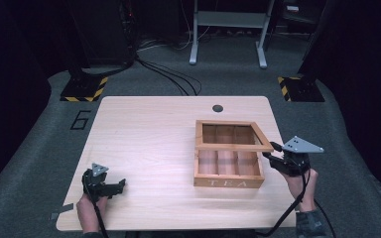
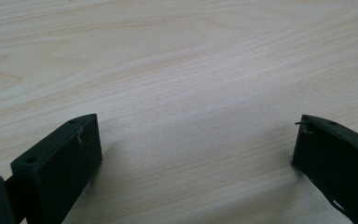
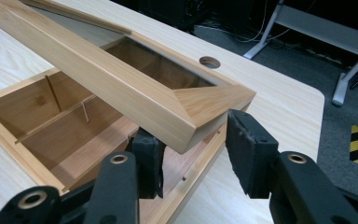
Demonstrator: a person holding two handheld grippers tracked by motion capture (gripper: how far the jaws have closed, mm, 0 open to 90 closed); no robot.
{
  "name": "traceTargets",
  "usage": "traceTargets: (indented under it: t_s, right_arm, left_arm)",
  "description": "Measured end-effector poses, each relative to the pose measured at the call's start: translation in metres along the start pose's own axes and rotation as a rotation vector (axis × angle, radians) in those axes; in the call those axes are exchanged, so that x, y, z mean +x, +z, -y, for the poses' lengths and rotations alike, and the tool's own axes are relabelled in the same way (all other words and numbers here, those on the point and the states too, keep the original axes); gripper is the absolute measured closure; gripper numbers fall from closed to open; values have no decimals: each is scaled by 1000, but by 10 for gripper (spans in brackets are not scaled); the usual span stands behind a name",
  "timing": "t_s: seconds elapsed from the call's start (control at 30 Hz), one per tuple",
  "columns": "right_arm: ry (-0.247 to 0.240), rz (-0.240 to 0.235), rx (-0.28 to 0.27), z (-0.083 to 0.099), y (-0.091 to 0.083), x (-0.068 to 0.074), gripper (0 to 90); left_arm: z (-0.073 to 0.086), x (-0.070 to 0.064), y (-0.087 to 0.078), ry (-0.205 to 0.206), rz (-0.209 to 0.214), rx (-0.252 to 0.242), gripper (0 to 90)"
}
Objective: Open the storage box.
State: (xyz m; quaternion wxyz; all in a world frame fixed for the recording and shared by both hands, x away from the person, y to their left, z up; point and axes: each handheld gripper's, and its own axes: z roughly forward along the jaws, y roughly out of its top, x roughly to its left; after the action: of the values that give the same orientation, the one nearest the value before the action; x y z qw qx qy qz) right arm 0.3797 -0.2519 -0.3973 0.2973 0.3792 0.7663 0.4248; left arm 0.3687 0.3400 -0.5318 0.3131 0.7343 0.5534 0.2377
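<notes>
Meanwhile the right gripper (image 3: 193, 154) straddles the tea box's (image 1: 228, 176) raised lid (image 3: 121, 88) corner, unclenched; the left gripper (image 1: 110, 187) rests released near the tabletop's (image 1: 149, 134) front-left corner.

Wooden tea box (image 1: 229, 168) with its lid (image 1: 233, 135) half raised.
The box, marked TEA on its front, sat on the table's right half; its windowed lid tilted above six bare compartments.

The left gripper (image 1: 110, 188) rests low at the near left, its fingers (image 2: 60, 163) spread wide apart. The right gripper (image 1: 273, 152), held in the right hand (image 1: 297, 184), points left, its fingers (image 3: 249, 154) parted.
</notes>
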Motion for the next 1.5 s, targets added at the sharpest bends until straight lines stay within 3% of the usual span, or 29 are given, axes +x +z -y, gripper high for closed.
traceTargets:
  t_s: [0.67,1.03,1.4,1.5]
  right_arm:
    - [100,-41,0,55,14,17,525]
    - [136,-67,37,72,22,22,515]
    - [177,-121,39,77,10,22,444]
    - [174,-143,108,88,13,26,415]
  left_arm:
    - [0,0,0,0,-1,-5,10]
    - [0,-1,0,0,-1,-6,10]
    - [0,-1,0,3,0,-5,10]
    - [0,-1,0,2,0,-6,10]
